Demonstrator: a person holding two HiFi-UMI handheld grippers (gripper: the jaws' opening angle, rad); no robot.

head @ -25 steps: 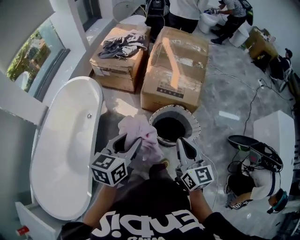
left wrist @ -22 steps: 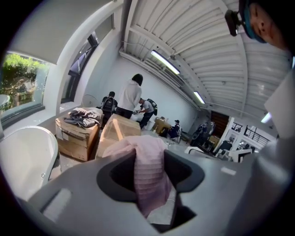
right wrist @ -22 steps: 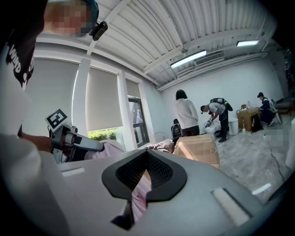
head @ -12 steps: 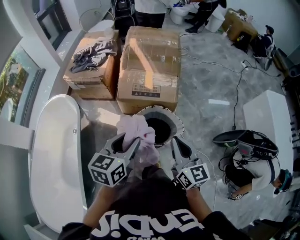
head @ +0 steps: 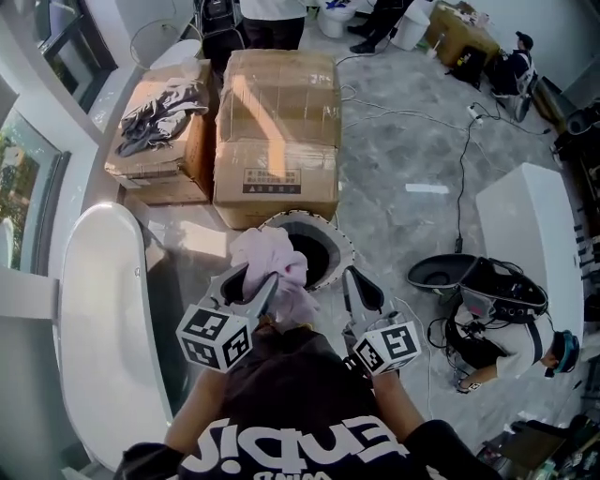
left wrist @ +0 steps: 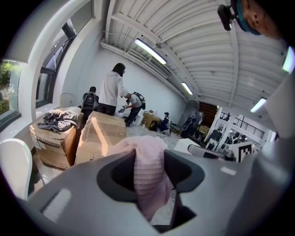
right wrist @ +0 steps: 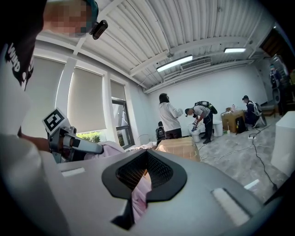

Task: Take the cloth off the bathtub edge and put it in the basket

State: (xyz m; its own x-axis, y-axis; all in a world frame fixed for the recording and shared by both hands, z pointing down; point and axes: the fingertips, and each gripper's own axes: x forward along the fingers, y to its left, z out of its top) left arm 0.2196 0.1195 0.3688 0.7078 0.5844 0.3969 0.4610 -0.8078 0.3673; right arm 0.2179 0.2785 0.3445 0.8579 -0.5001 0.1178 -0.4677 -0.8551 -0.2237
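A person in a black shirt [head: 300, 422] with white lettering held two tong-like grippers low over a marbled grey floor [head: 403, 150]; the left gripper [head: 262, 276] was clamped on a pale pink cloth [head: 272, 251], which bunched above the jaws and hung down between them; the right gripper [head: 351, 274], just beside it and apart from the bundle in the head view, had its jaws drawn together; a sliver of pink showed through the slit between them in its own view, and whether it touched the pads could not be told. The cloth was in the air, clear of the white bathtub [head: 103, 319] at the left; it sat over the near left rim of the round basket [head: 343, 246], whose dark mouth lay open just beyond the two grippers. Behind the basket, close against its far rim, stood a large taped cardboard box [head: 277, 122]; a smaller box [head: 155, 155] stood beside it at the left, with a heap of grey clothing [head: 155, 103] on top. To the right, a white block [head: 530, 225] stood near a seated person [head: 506, 361] crouched among black gear; a black cable [head: 459, 187] trailed across the floor; at the far end of the room several people [head: 272, 9] stood or bent.
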